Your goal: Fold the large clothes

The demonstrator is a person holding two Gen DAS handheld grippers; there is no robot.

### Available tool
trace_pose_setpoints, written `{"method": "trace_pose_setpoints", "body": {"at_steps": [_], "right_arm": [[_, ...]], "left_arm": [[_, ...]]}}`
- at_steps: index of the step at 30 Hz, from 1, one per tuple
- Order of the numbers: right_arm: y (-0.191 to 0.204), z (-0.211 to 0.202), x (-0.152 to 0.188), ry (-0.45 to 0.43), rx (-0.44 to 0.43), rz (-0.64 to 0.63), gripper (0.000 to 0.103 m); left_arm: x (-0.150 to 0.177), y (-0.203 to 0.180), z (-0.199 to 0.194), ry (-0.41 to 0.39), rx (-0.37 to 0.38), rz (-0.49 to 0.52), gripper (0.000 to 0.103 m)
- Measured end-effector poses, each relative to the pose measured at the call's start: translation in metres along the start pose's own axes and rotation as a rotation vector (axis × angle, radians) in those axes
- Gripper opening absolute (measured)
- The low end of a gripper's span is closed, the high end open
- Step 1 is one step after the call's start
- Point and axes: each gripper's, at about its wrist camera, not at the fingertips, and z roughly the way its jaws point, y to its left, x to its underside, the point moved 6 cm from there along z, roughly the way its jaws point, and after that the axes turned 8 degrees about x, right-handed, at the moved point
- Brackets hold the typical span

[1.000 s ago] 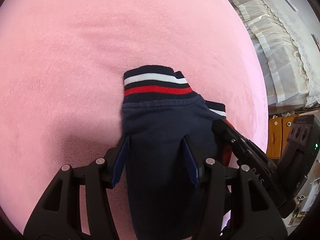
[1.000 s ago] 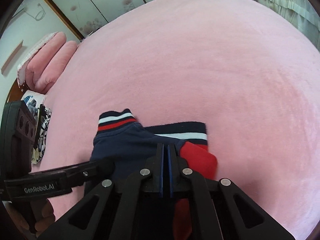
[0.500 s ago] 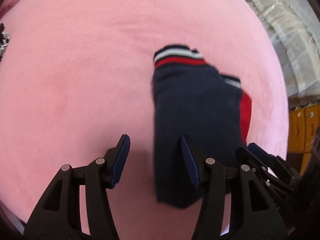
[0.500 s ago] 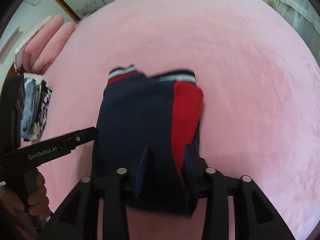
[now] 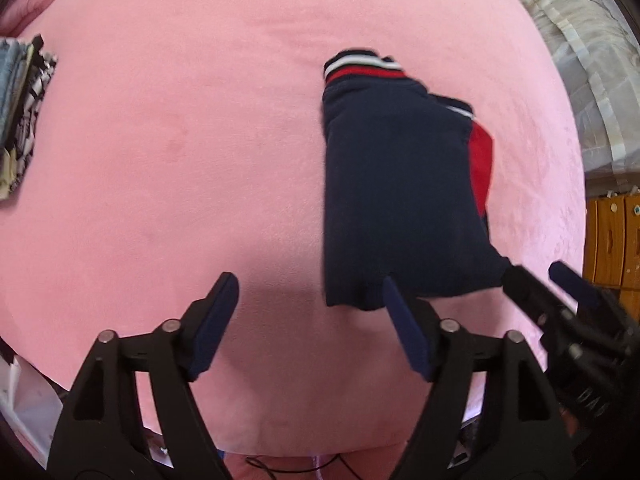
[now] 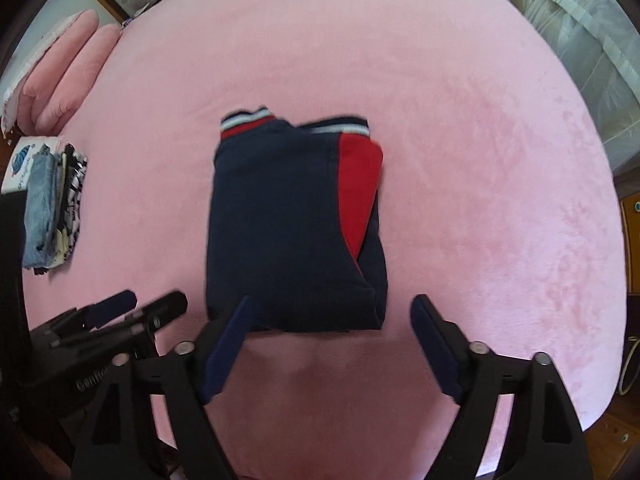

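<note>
The navy garment (image 6: 292, 220) lies folded into a compact block near the middle of the pink bed (image 6: 460, 128), with its striped cuffs (image 6: 248, 120) at the far end and a red panel (image 6: 358, 184) showing on the right side. Both grippers have just been opening and nothing is between them: the fingers of the left gripper (image 5: 310, 326) stand well apart above bare bed, and the fingers of the right gripper (image 6: 330, 350) are spread wide just off the near edge of the block. I judge the fold as finished and released — the next move probably calls for lifting the block as 1 piece toward the stack of folded clothes (image 6: 52, 208) at the left. There is wide open room on all sides – only the near edge of the bed is close.
</note>
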Motion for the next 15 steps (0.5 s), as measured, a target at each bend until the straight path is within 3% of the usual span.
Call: {"method": "trace_pose_setpoints", "body": {"at_steps": [9,15], "right_arm": [[-0.003,-0.022,-0.005,0.004,-0.017,0.004,0.092],[0.002,-0.009,-0.002,0.031,-0.052,0.016,0.092]], "left_arm": [[0.001,-0.007,-0.026,-0.002,-0.015,0.04,0.078],[-0.004,-0.012,-0.013,0.019,0.012,0.031,0.078]]}}
